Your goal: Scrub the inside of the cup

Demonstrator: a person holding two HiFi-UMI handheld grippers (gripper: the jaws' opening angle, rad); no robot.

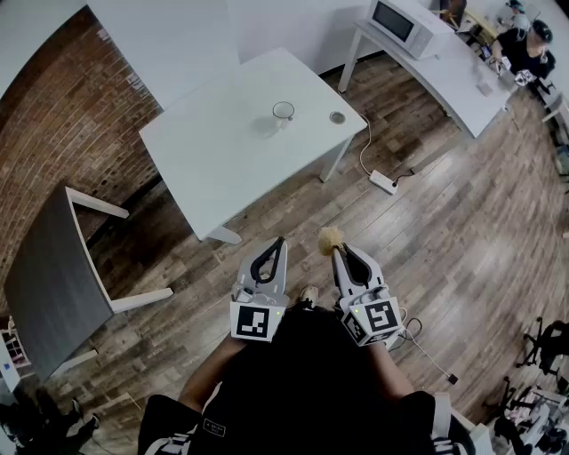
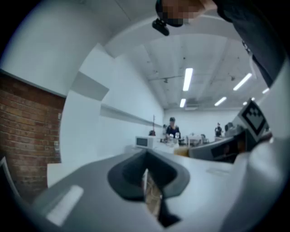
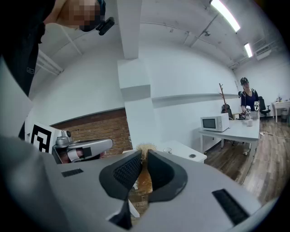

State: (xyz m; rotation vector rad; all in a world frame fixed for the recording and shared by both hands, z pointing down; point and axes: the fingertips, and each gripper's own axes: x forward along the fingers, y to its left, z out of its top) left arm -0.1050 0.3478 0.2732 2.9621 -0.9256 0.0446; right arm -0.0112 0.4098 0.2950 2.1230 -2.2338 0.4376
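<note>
A clear glass cup [image 1: 283, 111] stands upright on the white table [image 1: 222, 151], far ahead of both grippers; it also shows small in the right gripper view as the cup [image 3: 167, 150]. My right gripper [image 1: 339, 252] is shut on a brush, whose straw-coloured bristle head [image 1: 330, 238] sticks out past the fingertips. In the right gripper view the brush head [image 3: 146, 148] pokes up between the closed jaws of the right gripper [image 3: 144, 157]. My left gripper [image 1: 278, 243] is shut with nothing in it; the left gripper [image 2: 146, 174] shows its jaws pressed together. Both are held over the wooden floor, short of the table.
A small round disc [image 1: 337, 116] lies on the table right of the cup. A power strip [image 1: 384, 183] with its cable lies on the floor. A grey chair [image 1: 53, 284] stands at left by the brick wall. A microwave [image 1: 400, 25] sits on a long bench, and a person [image 1: 524, 49] is at the back right.
</note>
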